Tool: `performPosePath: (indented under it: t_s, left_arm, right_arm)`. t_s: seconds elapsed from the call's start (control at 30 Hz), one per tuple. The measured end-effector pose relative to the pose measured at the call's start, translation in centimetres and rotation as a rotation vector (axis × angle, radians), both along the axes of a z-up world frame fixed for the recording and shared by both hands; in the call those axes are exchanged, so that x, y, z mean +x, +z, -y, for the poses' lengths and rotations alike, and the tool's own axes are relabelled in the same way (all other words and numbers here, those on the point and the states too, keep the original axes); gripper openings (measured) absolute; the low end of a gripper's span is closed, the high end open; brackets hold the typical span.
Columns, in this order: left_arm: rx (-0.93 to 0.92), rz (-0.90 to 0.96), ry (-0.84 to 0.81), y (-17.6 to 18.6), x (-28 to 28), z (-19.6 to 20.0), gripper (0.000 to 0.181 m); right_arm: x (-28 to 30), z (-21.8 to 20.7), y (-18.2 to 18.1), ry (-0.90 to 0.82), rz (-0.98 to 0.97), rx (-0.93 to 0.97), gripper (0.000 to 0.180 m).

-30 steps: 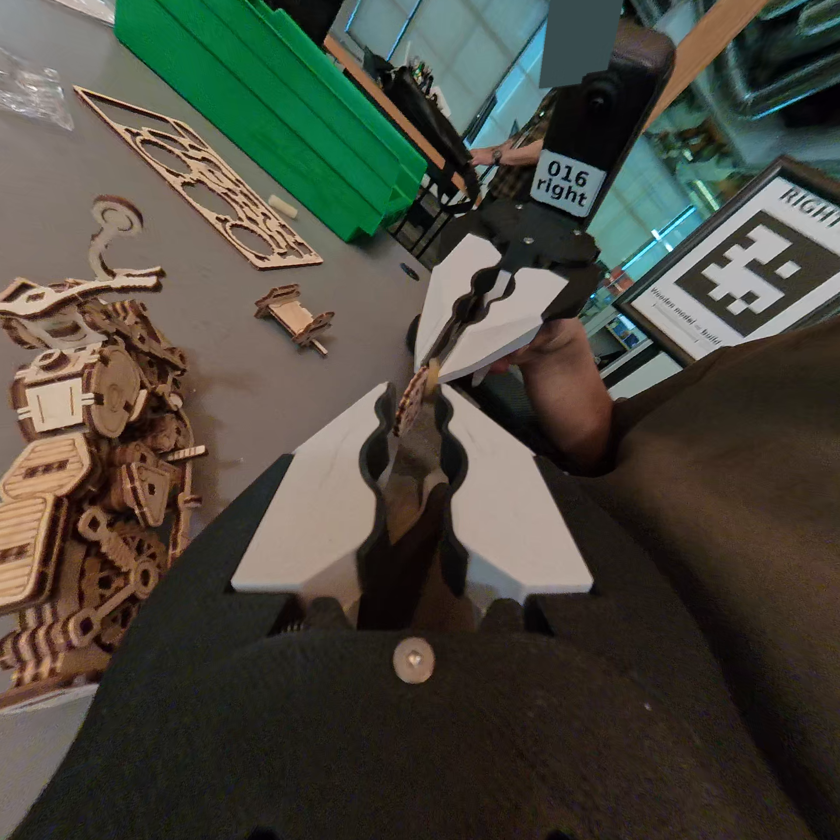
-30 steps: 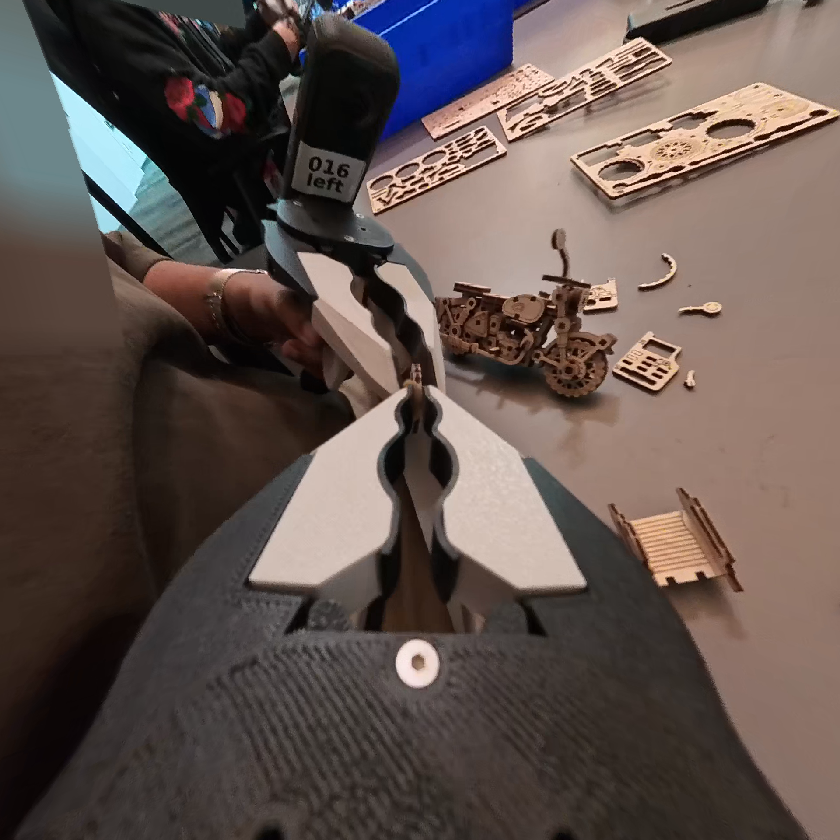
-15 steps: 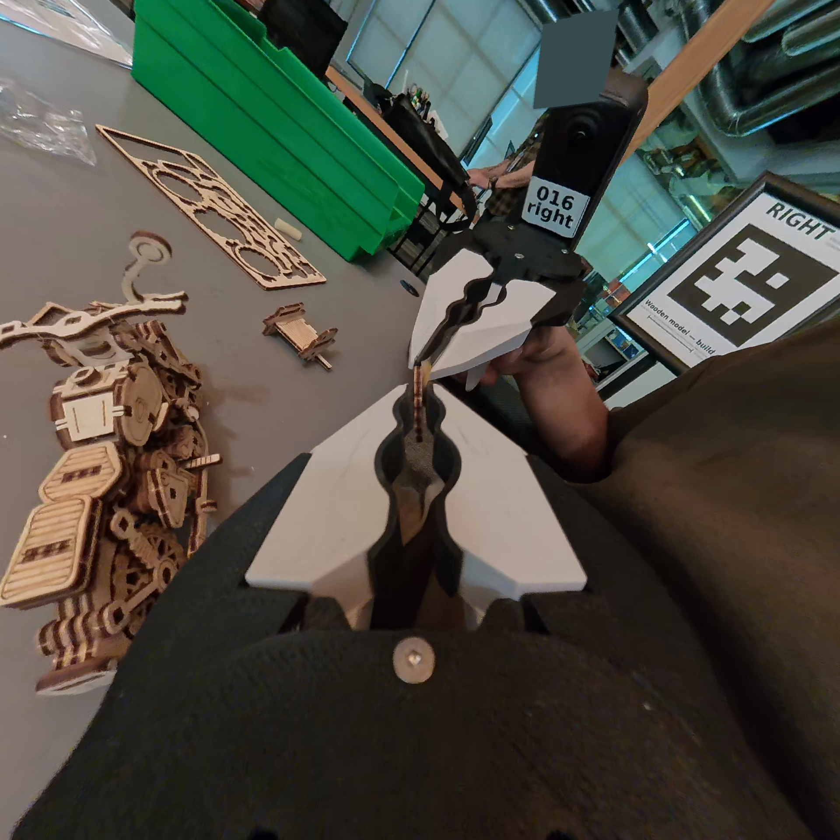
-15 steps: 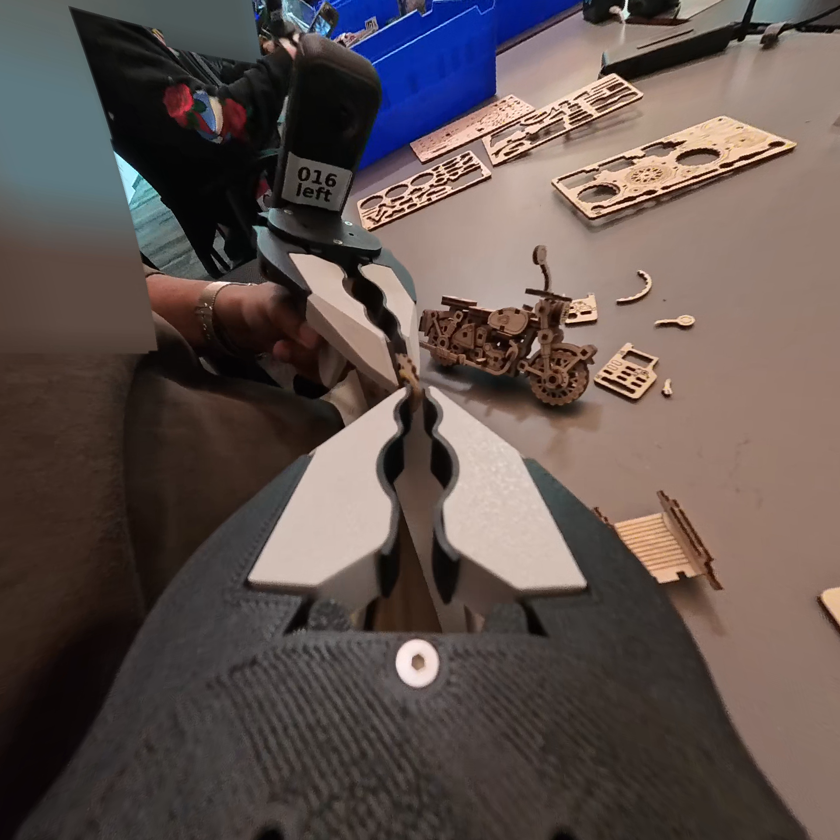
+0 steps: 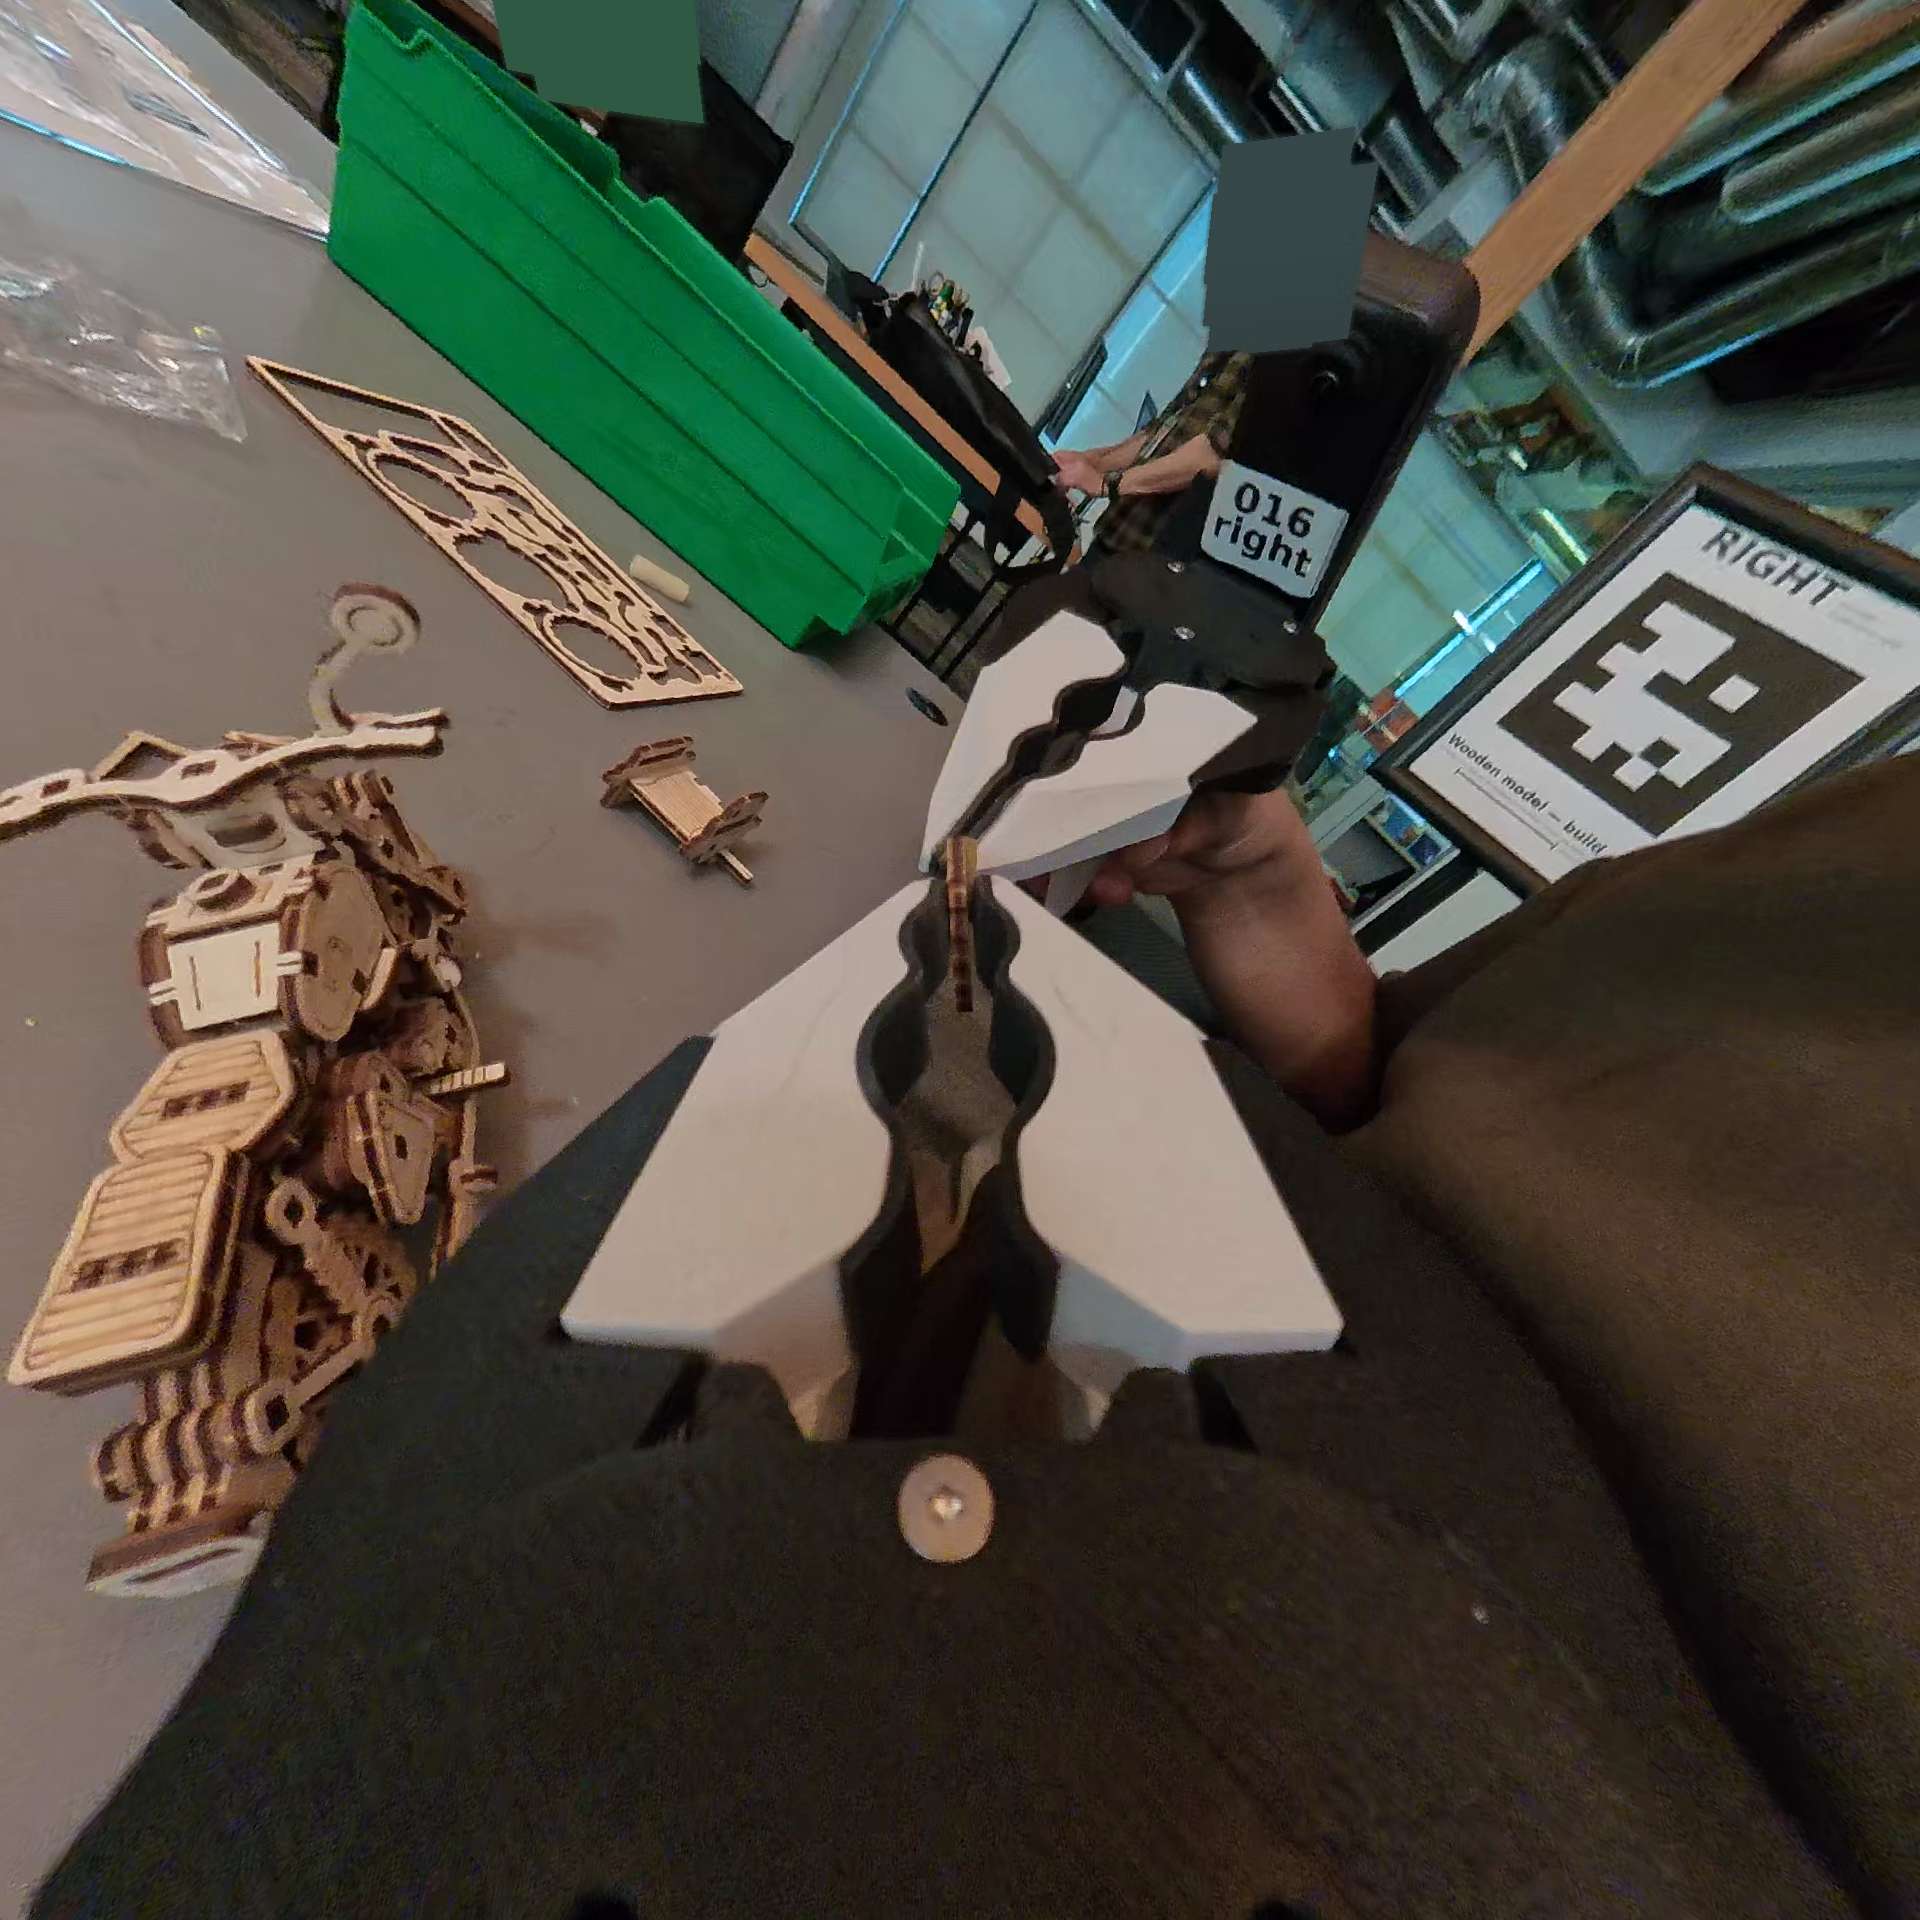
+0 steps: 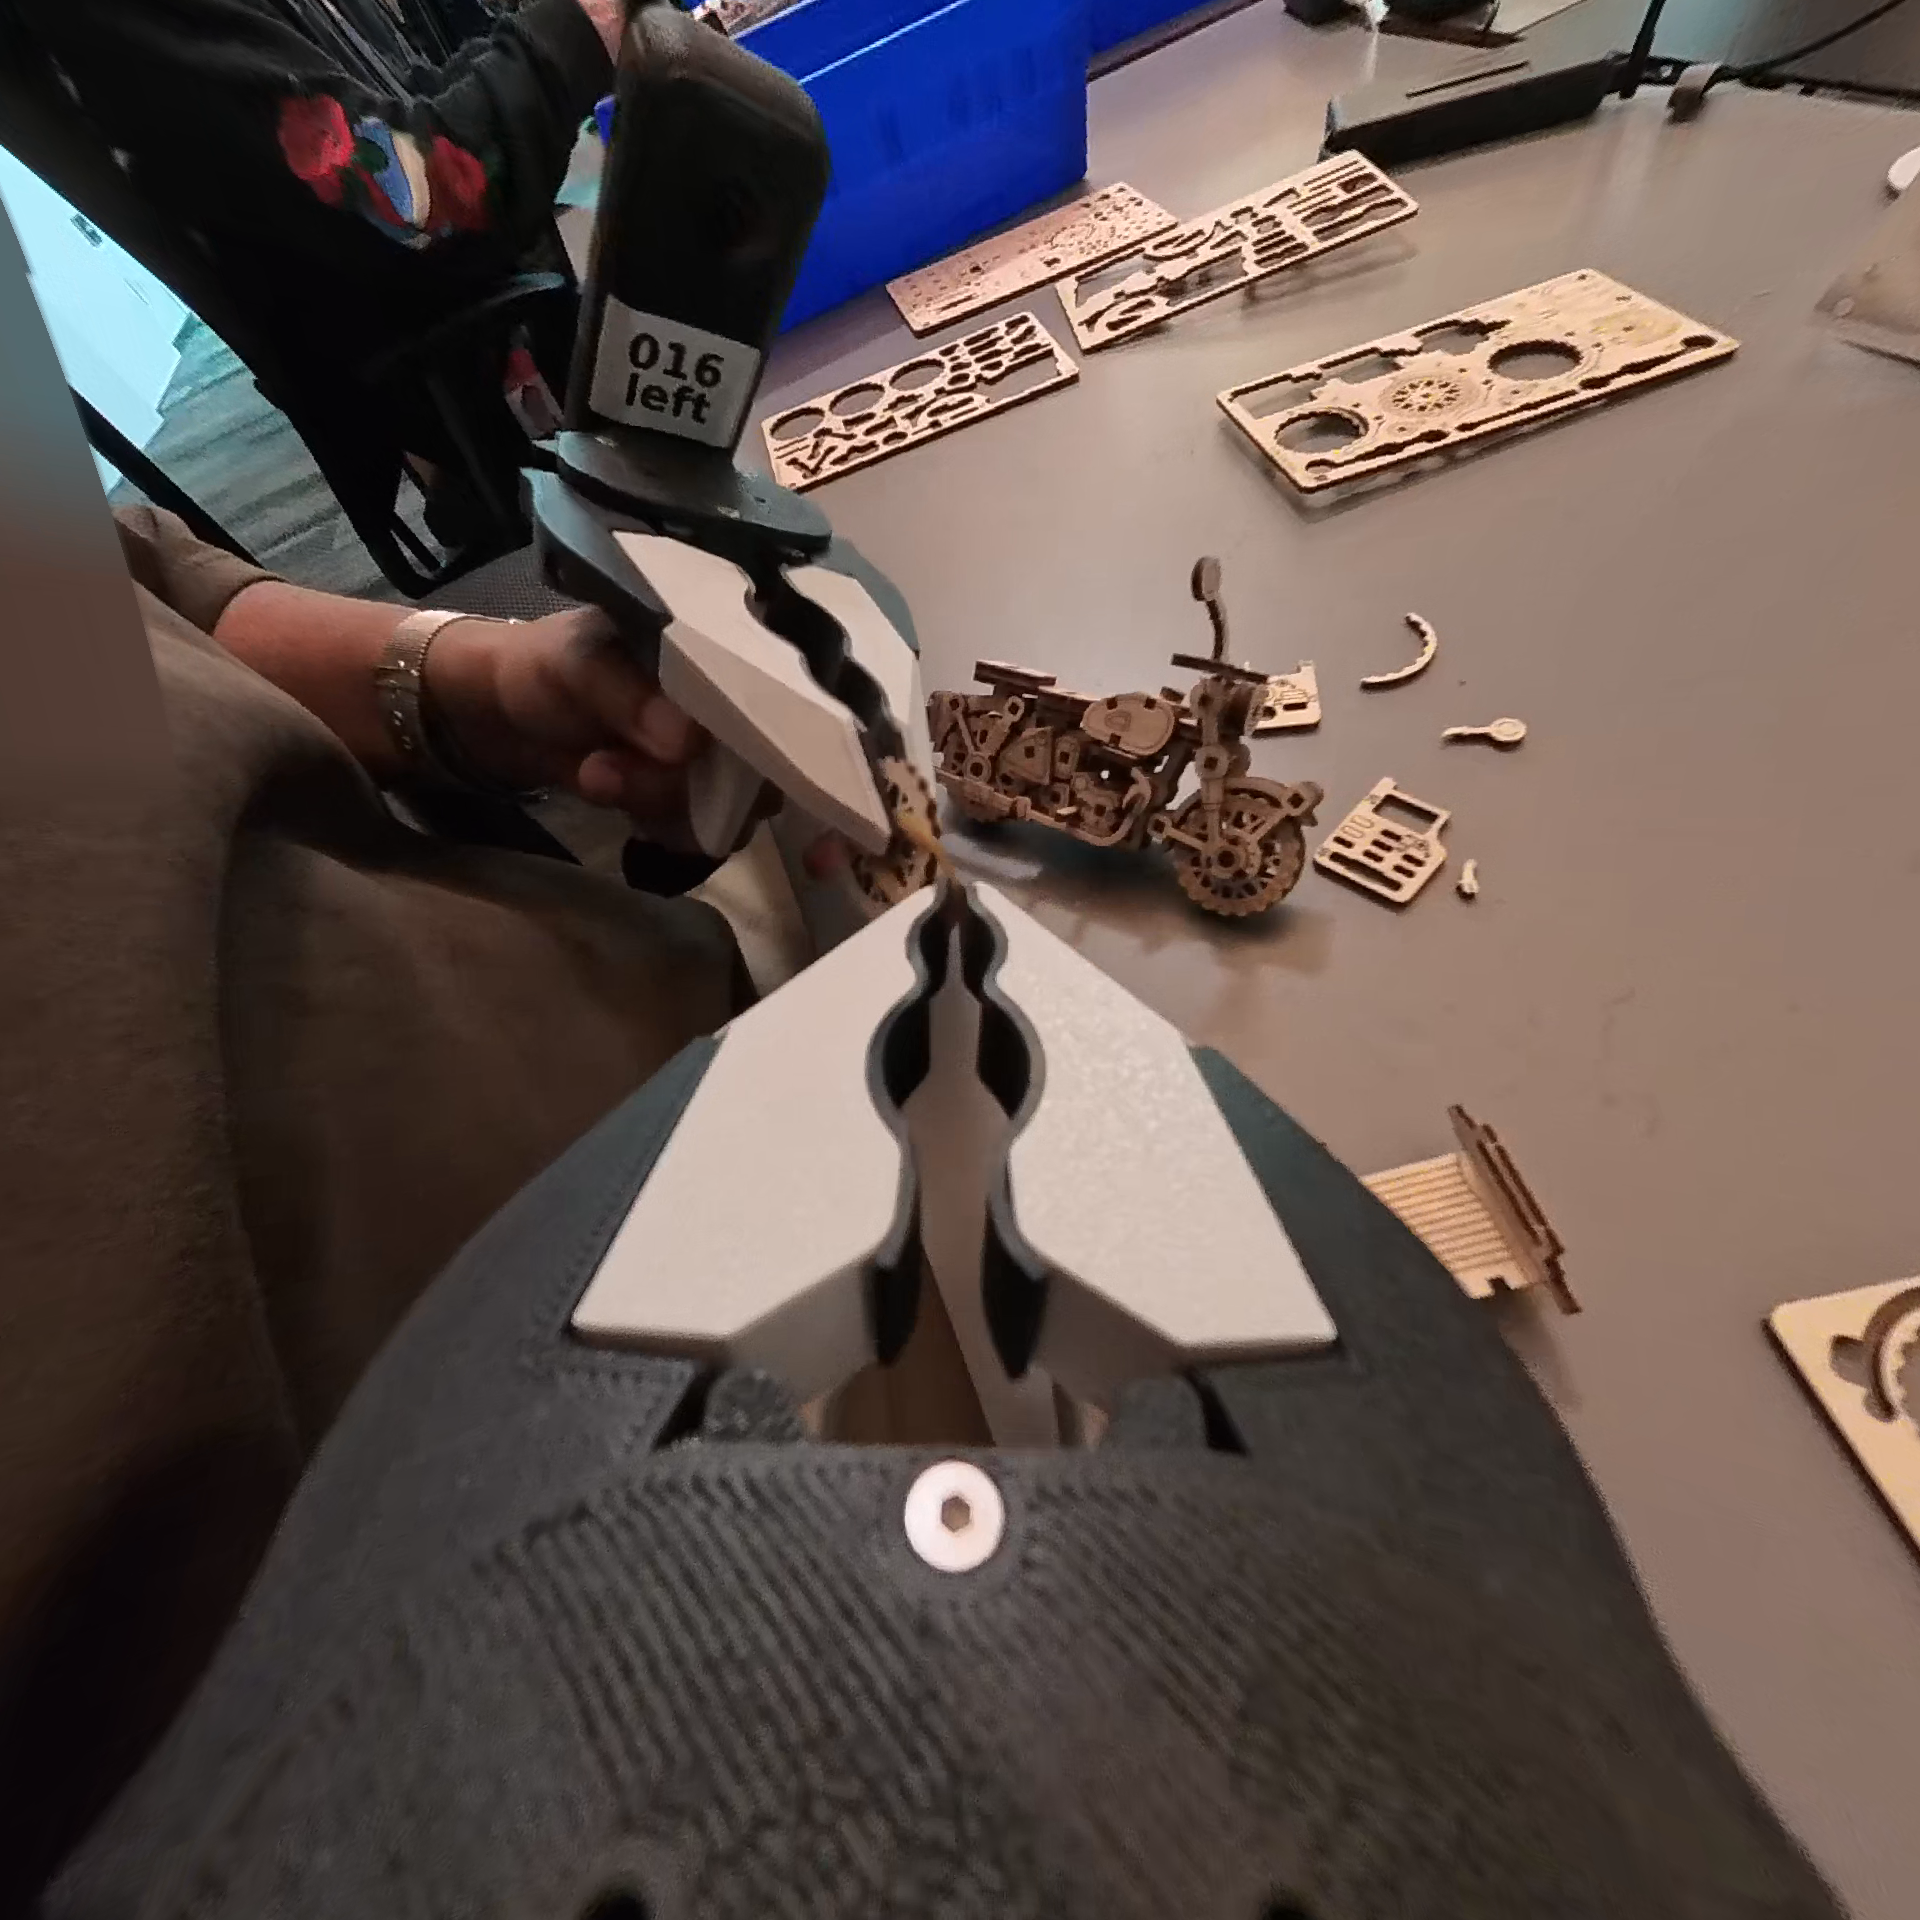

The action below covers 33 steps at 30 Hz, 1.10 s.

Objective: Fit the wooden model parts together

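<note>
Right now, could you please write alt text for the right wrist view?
The left gripper holds a small wooden gear against the right gripper tips. A wooden motorcycle stands behind on the grey table.

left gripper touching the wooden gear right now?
Touching. In the left wrist view the left gripper is shut on the wooden gear, its edge pinched between both fingertips; the right wrist view agrees.

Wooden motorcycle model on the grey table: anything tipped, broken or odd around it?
Nothing stands out. The brown wooden motorcycle model stands upright on the grey table, with small loose wooden pieces lying flat beside its front wheel. Both tools meet off the table, at a small wooden gear.
</note>
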<state>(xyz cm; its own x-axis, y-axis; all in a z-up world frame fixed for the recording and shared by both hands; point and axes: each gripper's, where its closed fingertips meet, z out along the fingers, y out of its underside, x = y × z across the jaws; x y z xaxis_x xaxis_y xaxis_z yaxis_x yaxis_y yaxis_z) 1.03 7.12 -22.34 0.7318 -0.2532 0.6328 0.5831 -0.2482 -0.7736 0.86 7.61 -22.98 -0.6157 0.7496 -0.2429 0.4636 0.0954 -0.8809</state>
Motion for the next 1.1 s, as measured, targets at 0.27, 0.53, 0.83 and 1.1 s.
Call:
performPosePath:
  t_s: [0.27, 0.53, 0.83, 1.1]
  left_arm:
    - [0.024, 0.141, 0.020, 0.4, -0.7, 0.0, 0.002]
    - [0.056, 0.213, 0.023, 0.9, -1.0, 0.1, 0.001]
    - [0.059, 0.225, 0.035, 1.0, -1.6, 0.3, 0.002]
    - [0.014, 0.146, 0.049, 0.2, -1.3, 0.1, 0.002]
  right_arm:
    - [-0.1, 0.4, 0.0, -0.006, -0.043, 0.056, 0.001]
    - [-0.2, 0.8, 0.5, 0.002, -0.037, -0.054, 0.001]
    - [0.0, 0.7, 0.0, 0.025, 0.002, -0.078, 0.022]
    - [-0.2, 0.3, 2.9, -0.002, -0.083, -0.226, 0.025]
